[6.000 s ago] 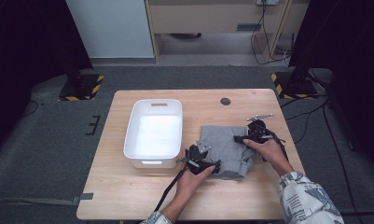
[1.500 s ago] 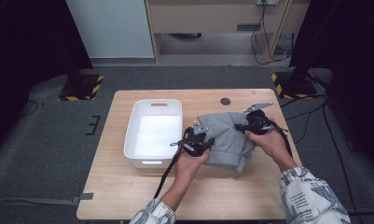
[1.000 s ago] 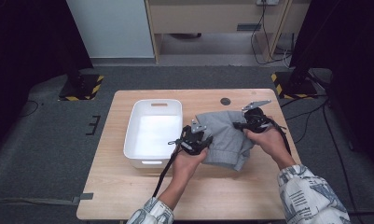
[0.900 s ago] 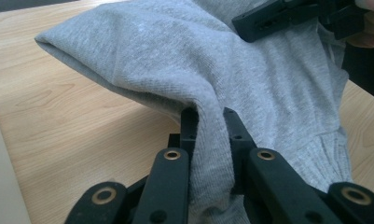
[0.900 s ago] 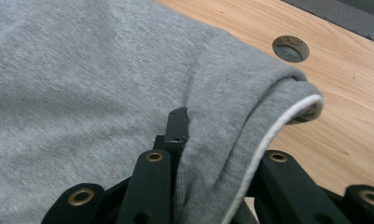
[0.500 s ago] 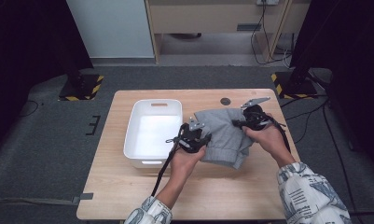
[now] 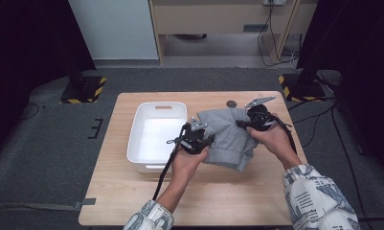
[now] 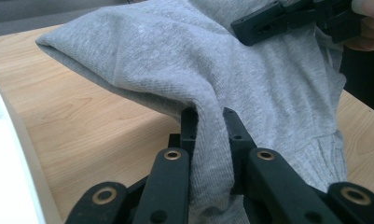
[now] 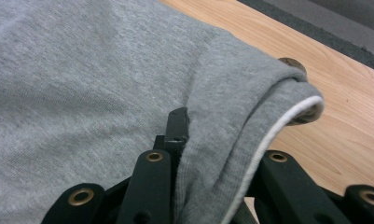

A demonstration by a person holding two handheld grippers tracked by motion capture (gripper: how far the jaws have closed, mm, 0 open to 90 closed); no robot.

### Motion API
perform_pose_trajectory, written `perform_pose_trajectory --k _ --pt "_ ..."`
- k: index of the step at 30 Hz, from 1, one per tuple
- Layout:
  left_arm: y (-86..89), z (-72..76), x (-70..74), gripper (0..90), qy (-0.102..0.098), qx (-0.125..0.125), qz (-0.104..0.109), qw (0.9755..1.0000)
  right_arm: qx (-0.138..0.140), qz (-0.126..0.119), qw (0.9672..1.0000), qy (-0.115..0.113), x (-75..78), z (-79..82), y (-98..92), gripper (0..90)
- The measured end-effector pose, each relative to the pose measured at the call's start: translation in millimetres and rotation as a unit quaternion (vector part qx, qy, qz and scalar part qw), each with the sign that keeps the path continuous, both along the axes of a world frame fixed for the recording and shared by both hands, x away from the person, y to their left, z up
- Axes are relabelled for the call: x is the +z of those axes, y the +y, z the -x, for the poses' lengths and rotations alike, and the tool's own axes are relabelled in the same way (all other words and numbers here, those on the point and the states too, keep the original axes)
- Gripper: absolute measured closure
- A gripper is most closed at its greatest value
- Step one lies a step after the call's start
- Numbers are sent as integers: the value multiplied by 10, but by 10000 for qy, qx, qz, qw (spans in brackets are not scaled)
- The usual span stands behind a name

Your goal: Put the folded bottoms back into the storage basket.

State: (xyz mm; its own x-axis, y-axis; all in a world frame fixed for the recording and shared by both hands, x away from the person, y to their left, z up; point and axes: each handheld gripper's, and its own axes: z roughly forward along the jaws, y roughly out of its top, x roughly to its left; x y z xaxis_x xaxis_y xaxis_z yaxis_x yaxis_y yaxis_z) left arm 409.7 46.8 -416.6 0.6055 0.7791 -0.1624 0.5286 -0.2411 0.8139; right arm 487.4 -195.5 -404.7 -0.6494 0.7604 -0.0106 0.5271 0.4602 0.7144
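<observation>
At centre right of the high view, two forearms rising from the bottom edge, each hand wrapped round a gripper. Left gripper (image 7: 194, 139) beside the right rim of the white bin (image 7: 137, 139), pinching a fold of the grey garment (image 7: 228, 136), its two black jaws pressed on the cloth in the left gripper view (image 8: 208, 135). Right gripper (image 7: 256, 120) at the garment's upper right corner, clamped on a hemmed fold, one jaw buried under cloth in the right gripper view (image 9: 212, 140). Garment stretched between both, partly lifted off the wooden table (image 7: 132, 201), just right of the bin. Right jaw tips hidden by fabric; dark round disc (image 9: 296, 65) on the table half covered by the hem; left fingers masked by the gripper body. Compared with six seconds ago: garment then flat lower on the table, both hands nearer the bottom edge; now raised and shifted up-left toward the bin.
</observation>
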Motion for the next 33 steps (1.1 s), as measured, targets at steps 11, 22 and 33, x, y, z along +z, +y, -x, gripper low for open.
perform_pose_trajectory --k 11,22,33 --pt "30 -2 32 822 10 -7 -25 10000 10 12 10000 5 20 -1 40 733" --pt "84 -4 125 822 -55 31 -16 10000 15 27 10000 -65 129 -2 92 732" --pt "146 -18 199 822 -57 14 -35 10000 -3 87 9999 -104 195 13 161 732"
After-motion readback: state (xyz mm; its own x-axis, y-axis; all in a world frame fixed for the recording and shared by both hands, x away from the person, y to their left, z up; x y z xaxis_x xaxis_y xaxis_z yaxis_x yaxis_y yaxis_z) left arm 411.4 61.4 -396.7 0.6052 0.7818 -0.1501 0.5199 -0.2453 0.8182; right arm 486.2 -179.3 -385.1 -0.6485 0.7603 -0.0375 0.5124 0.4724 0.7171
